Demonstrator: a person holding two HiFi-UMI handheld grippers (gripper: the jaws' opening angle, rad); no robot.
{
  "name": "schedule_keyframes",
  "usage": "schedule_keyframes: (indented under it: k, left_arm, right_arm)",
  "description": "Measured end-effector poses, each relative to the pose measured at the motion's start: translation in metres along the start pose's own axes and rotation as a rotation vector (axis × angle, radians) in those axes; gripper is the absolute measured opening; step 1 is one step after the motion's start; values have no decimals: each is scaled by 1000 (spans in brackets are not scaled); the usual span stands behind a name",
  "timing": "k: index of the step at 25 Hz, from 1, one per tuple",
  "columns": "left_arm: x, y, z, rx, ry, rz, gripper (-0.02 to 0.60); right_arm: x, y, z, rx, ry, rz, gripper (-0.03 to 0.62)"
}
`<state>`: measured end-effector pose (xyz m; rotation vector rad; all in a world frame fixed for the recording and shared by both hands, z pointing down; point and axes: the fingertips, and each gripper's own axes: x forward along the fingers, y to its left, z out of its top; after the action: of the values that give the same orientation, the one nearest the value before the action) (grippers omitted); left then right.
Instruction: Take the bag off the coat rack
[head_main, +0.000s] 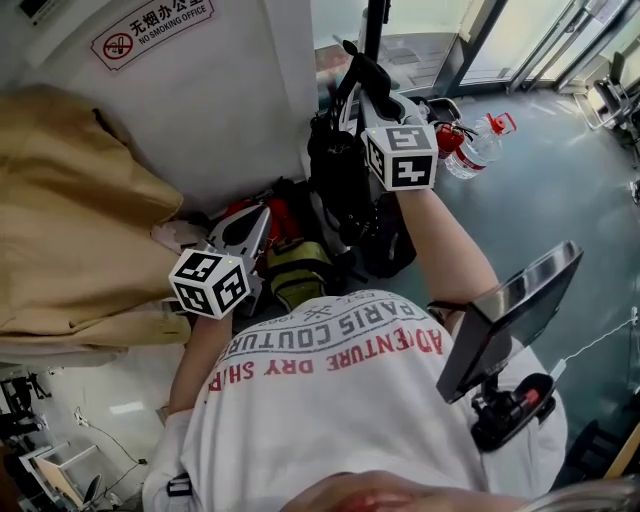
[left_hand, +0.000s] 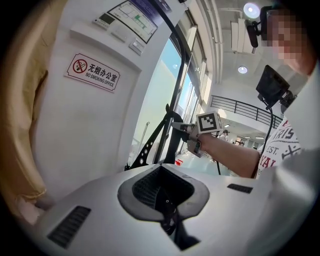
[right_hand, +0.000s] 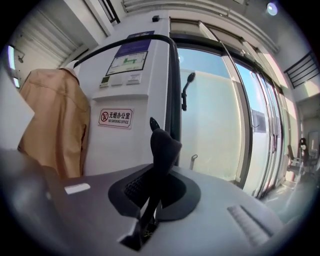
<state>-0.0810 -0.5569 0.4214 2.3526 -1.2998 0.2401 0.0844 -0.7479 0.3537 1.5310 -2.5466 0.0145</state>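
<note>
A black bag (head_main: 338, 178) hangs close to the dark coat rack pole (head_main: 375, 22). My right gripper (head_main: 358, 90) is raised beside the pole and shut on the bag's black strap (right_hand: 162, 145), which sticks up out of the jaws. In the right gripper view the pole (right_hand: 174, 85) and a hook (right_hand: 187, 85) stand just behind the strap. My left gripper (head_main: 250, 222) is lower and to the left, shut, with nothing seen between its jaws. The left gripper view shows the right gripper (left_hand: 181, 128) at the rack (left_hand: 172, 142).
A tan coat (head_main: 80, 210) hangs on the left against a white wall with a no-smoking sign (head_main: 152, 28). Red and olive items (head_main: 292, 268) lie under the bag. A water bottle (head_main: 480, 145) lies on the floor to the right. A screen on a mount (head_main: 510, 320) sits at my chest.
</note>
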Motion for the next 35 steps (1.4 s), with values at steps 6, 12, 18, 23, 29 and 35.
schedule_keyframes:
  k: [6,12,18,23,29,35]
  left_arm:
    - [-8,2,-8,-7,-2,16,2]
    - [-16,1,-19,-37,-1,23,2]
    - [-31,16,-7,-77,-56,56,2]
    - [-37,25,-3,-100,-70,64,2]
    - [-49,28,5,-96,-85,69,2]
    - [-70,22,1,-92,-84,76,2]
  right_arm:
    - [-5,2,54,-86,-102,0,5]
    - [6,0,87,-49,-122,35,5]
    - [8,12,128,-74,-180,90,5]
    - [-6,54,163,-99,-267,219,5]
    - [-40,89,157,19,-281,329,5]
    - [-76,117,101,92,-186,397,6]
